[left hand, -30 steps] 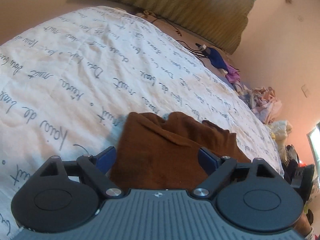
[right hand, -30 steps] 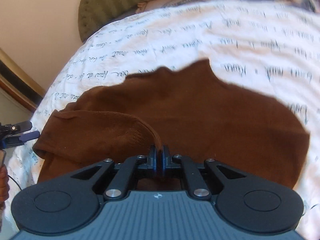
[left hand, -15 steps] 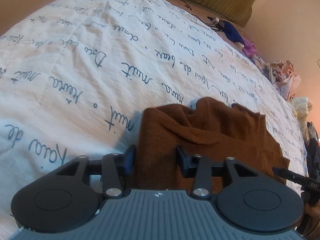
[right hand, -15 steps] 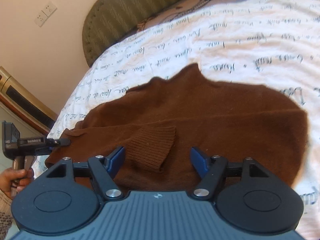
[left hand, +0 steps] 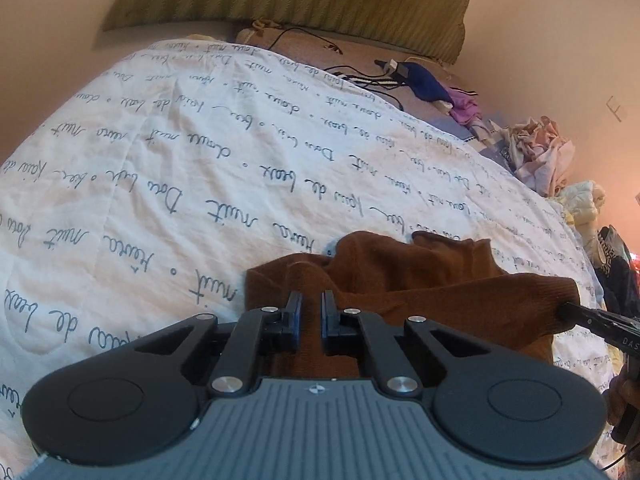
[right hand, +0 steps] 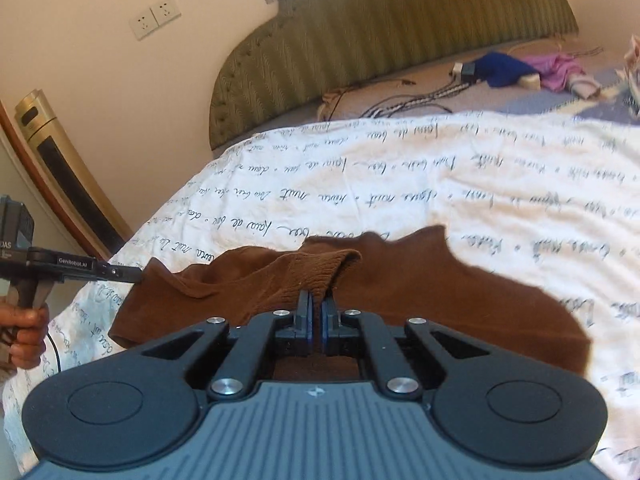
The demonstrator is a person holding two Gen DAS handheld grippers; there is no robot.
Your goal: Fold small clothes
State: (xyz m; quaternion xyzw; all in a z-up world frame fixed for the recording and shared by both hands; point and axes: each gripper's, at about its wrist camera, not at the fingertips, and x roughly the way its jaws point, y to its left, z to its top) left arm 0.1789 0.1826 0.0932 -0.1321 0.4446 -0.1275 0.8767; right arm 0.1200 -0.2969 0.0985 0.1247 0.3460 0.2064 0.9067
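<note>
Brown knit sweater (right hand: 460, 300) lies on the white quilted bedspread printed with dark handwritten script (left hand: 140, 168), near the bed's front edge, body spread flat, one ribbed sleeve cuff (right hand: 320, 270) pulled up off the fabric.

Right gripper (right hand: 316, 316): black two-finger tool with blue pads, jaws have just been closing and are now pinched on that ribbed cuff; knit bunches up between the pads and the sleeve tents above the body. From the left wrist view the same tool shows at the right edge, its tip (left hand: 576, 314) buried in the cloth.

Left gripper (left hand: 310, 316): same black build, jaws have just been closing, now nearly together with a strip of brown knit between the pads at the sweater's side edge. From the right wrist view it comes in from the left, fingertips (right hand: 132, 276) on the sweater's corner, the person's hand (right hand: 26, 332) wrapped on its handle.

Sweater hangs stretched between the two grips, a ridge of fabric raised across it.

Outward: green striped padded headboard (right hand: 380, 40) at the head of the bed, black cables (left hand: 360, 76) and a blue cloth (left hand: 428, 84) on the bare mattress strip, a crumpled pile of pale clothes (left hand: 536, 152) along the bed's far side. White wall sockets (right hand: 156, 18) beside the headboard, gold tower appliance (right hand: 52, 148) by the wall.
</note>
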